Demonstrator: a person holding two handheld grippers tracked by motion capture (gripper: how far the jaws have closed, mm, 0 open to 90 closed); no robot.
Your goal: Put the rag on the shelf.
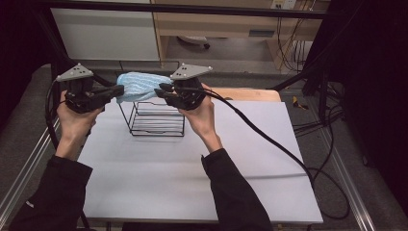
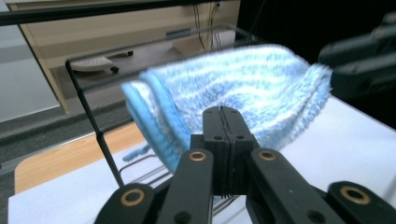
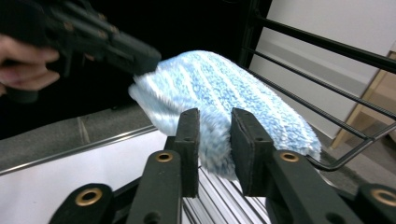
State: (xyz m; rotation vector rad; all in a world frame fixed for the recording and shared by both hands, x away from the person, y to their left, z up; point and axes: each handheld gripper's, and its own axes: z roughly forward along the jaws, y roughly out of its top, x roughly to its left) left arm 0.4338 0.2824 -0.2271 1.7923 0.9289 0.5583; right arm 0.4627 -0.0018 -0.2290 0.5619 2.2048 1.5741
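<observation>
A folded light-blue striped towel (image 1: 137, 85) is draped over the top of a black wire rack (image 1: 158, 120) that stands near the far edge of the white table (image 1: 192, 183), a little toward its left side. The left gripper (image 1: 119, 90) comes at the towel's left end, and in the left gripper view its jaws are pressed flat together with no gap between them; the towel (image 2: 233, 93) lies just beyond the tips, and whether any fold of it is pinched there cannot be made out — the pads hide their own contact line. The right gripper (image 1: 161, 91) sits at the towel's right end, its jaws standing a narrow way apart; in the right gripper view the towel (image 3: 219, 93) shows through the gap and behind both pads, and whether the pads touch it is hard to say. From above, both sets of tips merge with the dark rack wires and the cloth's shadowed edge. The rack's lower part is half-hidden behind the person's right hand (image 1: 202, 118), and the cloth's underside is out of sight. In both gripper views the towel's nearest pile is blurred.
</observation>
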